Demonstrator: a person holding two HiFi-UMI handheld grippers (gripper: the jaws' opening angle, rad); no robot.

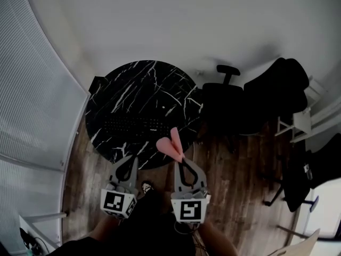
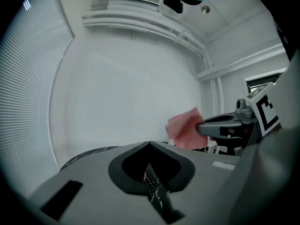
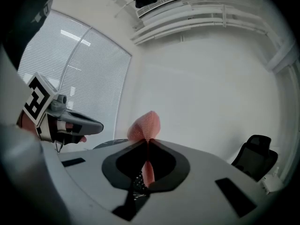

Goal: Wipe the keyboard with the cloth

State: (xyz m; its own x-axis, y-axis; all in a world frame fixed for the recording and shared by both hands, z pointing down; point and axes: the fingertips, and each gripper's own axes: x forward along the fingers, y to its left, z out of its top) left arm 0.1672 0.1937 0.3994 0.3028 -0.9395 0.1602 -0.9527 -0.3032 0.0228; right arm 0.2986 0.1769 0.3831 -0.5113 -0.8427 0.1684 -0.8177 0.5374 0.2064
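Observation:
A black keyboard (image 1: 133,126) lies across the round black marble table (image 1: 138,84). My right gripper (image 1: 181,158) is shut on a pink cloth (image 1: 170,142), which sticks up from the jaw tips over the table's near right edge. In the right gripper view the cloth (image 3: 145,125) is pinched between the closed jaws of the right gripper (image 3: 148,140). My left gripper (image 1: 134,159) hangs just left of it at the table's near edge, shut on nothing. From the left gripper view, the left gripper (image 2: 150,144) has its tips together, and the cloth (image 2: 185,128) shows to the right.
A black office chair (image 1: 224,100) stands right of the table, with more dark chairs (image 1: 279,84) and a white stool (image 1: 299,122) further right. Window blinds (image 1: 32,100) run along the left. The floor (image 1: 234,169) is wood. A small white speck (image 1: 164,106) lies on the table.

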